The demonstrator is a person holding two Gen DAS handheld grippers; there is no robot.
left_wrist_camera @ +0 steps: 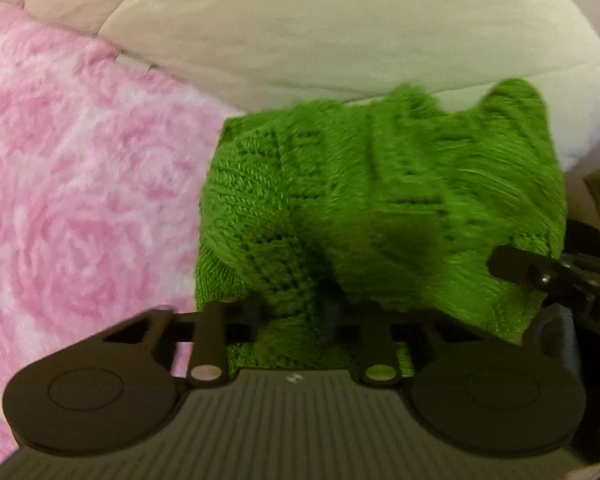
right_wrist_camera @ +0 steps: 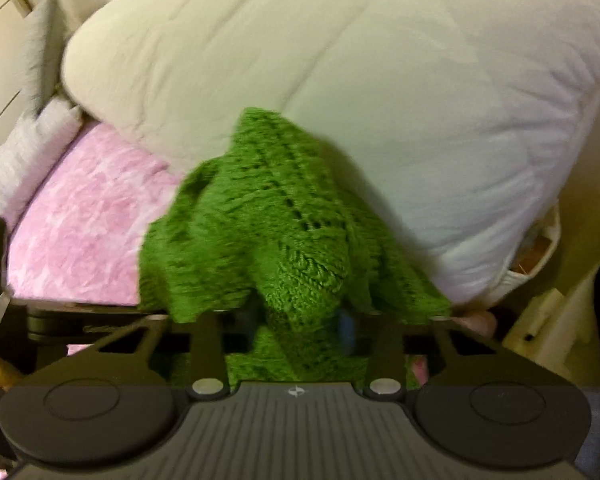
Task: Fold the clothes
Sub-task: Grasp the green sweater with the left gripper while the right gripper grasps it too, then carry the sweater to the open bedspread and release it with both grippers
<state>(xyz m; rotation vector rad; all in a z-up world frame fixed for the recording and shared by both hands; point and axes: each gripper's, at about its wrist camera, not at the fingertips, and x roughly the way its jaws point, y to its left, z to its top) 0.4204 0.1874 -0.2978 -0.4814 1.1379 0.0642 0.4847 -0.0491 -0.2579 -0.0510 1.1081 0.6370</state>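
Observation:
A bright green knitted garment (left_wrist_camera: 372, 208) hangs bunched in front of both cameras, above a pink fluffy bedspread (left_wrist_camera: 80, 184). My left gripper (left_wrist_camera: 292, 316) is shut on its lower edge; the fingertips are buried in the knit. In the right wrist view the same green garment (right_wrist_camera: 268, 232) drapes over my right gripper (right_wrist_camera: 300, 320), which is shut on it; its fingertips are hidden by the fabric. The right gripper's black body (left_wrist_camera: 548, 276) shows at the right edge of the left wrist view, touching the garment.
A big cream duvet (right_wrist_camera: 360, 80) is piled behind the garment on the bed. The pink bedspread (right_wrist_camera: 84, 232) lies to the left, with a white pillow (right_wrist_camera: 28, 152) at the headboard. A woven basket (right_wrist_camera: 540, 248) stands by the bed at right.

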